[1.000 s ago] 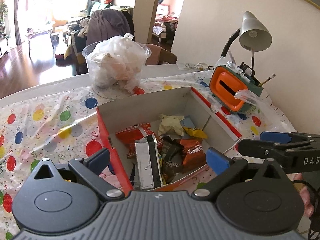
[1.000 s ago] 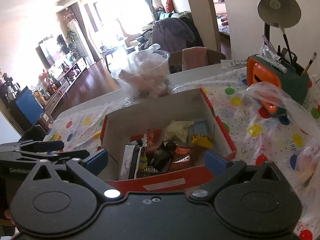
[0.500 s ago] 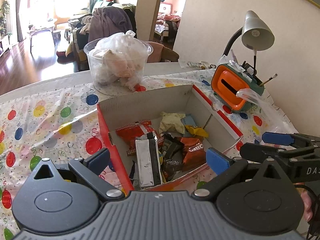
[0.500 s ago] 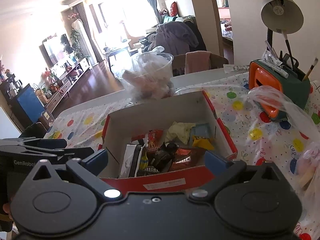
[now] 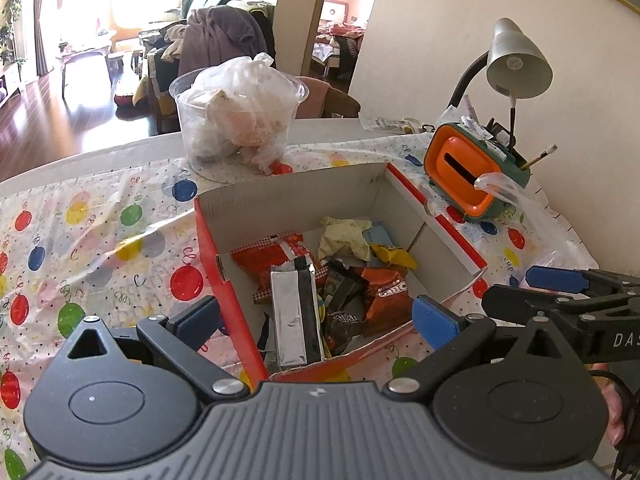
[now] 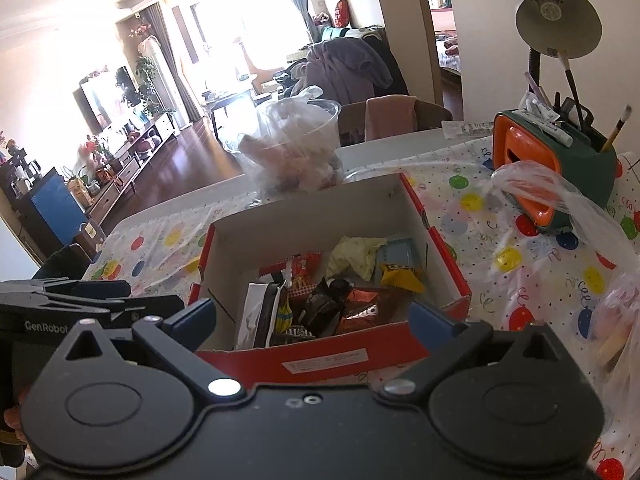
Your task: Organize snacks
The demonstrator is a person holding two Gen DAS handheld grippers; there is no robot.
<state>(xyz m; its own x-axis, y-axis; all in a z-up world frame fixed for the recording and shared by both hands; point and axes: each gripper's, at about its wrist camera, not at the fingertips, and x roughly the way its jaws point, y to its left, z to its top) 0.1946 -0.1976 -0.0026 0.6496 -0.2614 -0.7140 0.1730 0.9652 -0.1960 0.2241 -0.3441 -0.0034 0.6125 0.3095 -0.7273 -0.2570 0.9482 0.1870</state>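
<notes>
Red-and-white cardboard box (image 5: pixel 280 204) sits on the balloon-print plastic tablecloth (image 5: pixel 100 240) — wrapped snacks (image 5: pixel 332 276) heaped loose inside: silver-black packet, orange pouch, yellow wrappers. Left gripper (image 5: pixel 316 316) and right gripper (image 6: pixel 312 318) both hover at the box's near edge, jaws spread wide, nothing held. Scene fits snacks gathered and finished, or a pile awaiting sorting — cannot tell which. Clear tub of bagged food (image 5: pixel 238 116) stands behind the box.
</notes>
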